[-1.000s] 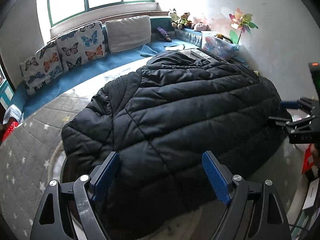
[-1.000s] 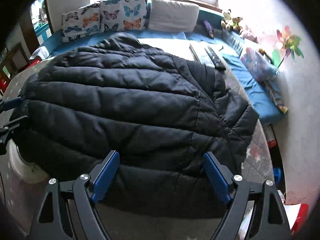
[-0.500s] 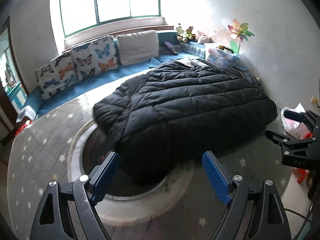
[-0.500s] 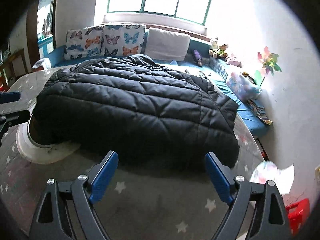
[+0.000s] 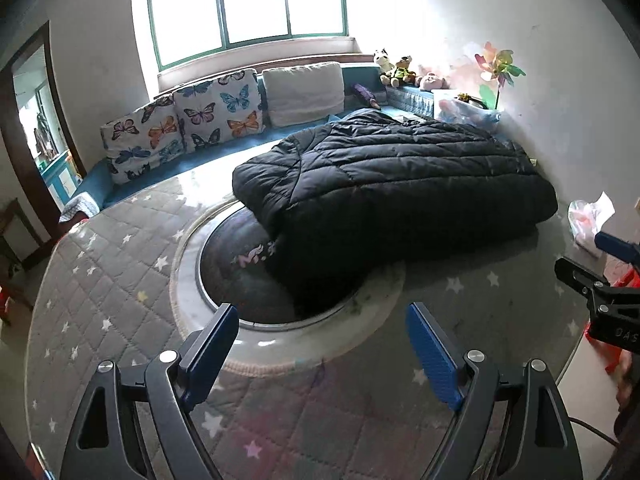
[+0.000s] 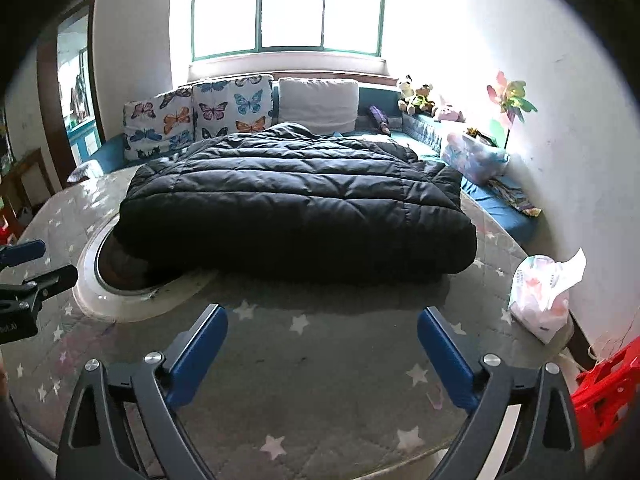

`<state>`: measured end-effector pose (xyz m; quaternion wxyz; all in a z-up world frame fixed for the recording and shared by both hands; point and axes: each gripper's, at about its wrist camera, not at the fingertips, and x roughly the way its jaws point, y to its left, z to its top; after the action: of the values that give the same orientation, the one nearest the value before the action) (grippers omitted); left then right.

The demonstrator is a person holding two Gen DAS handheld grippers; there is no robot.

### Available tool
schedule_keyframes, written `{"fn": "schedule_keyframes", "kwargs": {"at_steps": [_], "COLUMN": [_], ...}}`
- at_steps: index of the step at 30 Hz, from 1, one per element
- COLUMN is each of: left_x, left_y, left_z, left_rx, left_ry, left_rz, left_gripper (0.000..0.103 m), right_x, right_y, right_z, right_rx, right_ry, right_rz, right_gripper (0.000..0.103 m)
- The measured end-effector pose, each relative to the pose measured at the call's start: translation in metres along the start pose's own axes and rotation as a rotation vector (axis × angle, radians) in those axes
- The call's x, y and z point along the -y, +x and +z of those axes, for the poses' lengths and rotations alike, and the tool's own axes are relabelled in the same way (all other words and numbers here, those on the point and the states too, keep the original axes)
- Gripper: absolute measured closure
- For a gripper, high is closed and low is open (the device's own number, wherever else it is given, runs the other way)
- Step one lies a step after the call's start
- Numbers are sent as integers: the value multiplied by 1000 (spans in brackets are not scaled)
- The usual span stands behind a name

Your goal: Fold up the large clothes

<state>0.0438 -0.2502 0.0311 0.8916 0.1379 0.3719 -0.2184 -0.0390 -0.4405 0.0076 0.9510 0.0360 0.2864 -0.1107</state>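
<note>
A large black quilted puffer jacket (image 5: pixel 392 192) lies folded into a thick block on the grey star-patterned mat (image 5: pixel 100 280), partly covering a round white-rimmed dark disc (image 5: pixel 224 264). My left gripper (image 5: pixel 320 312) hovers open over the mat, well short of the jacket, with nothing between its blue pads. From the right wrist view the jacket (image 6: pixel 296 200) spreads across the middle. My right gripper (image 6: pixel 322 314) is also back from it, its jaws opening and empty. Each gripper shows at the edge of the other's view: the right gripper (image 5: pixel 592 264) and the left gripper (image 6: pixel 24 264).
Butterfly cushions (image 5: pixel 184 124) and a white cushion (image 5: pixel 304 92) line a blue bench under the window. Plush toys (image 5: pixel 396 70) and a pinwheel (image 5: pixel 498 68) stand at the back right. A white plastic bag (image 6: pixel 540 300) and a red stool (image 6: pixel 600 392) sit by the right wall.
Both grippers have drawn back from the jacket, which now looks smaller and farther off. More of the mat and the round disc shows. The right jaws have spread a little wider.
</note>
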Motion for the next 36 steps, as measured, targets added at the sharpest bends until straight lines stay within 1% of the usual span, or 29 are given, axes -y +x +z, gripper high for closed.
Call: {"fn": "schedule_keyframes", "kwargs": {"at_steps": [4, 10, 17, 36], "left_x": [-4, -11, -10, -2], "left_y": [-9, -9, -9, -2], "left_z": [-10, -16, -17, -19], "left_rx": [4, -9, -7, -20], "left_ry": [-12, -24, -7, 19], "left_rz": [8, 3, 1, -8], "left_gripper": [12, 12, 12, 12], "right_x": [-11, -23, -26, -25], "right_y": [-6, -10, -8, -10], "right_z": [-2, -7, -10, -11], "right_rx": [14, 32, 13, 16], "right_ry": [-16, -44, -32, -37], "right_rz": [3, -18, -4, -10], "right_gripper": [0, 0, 0, 0]}}
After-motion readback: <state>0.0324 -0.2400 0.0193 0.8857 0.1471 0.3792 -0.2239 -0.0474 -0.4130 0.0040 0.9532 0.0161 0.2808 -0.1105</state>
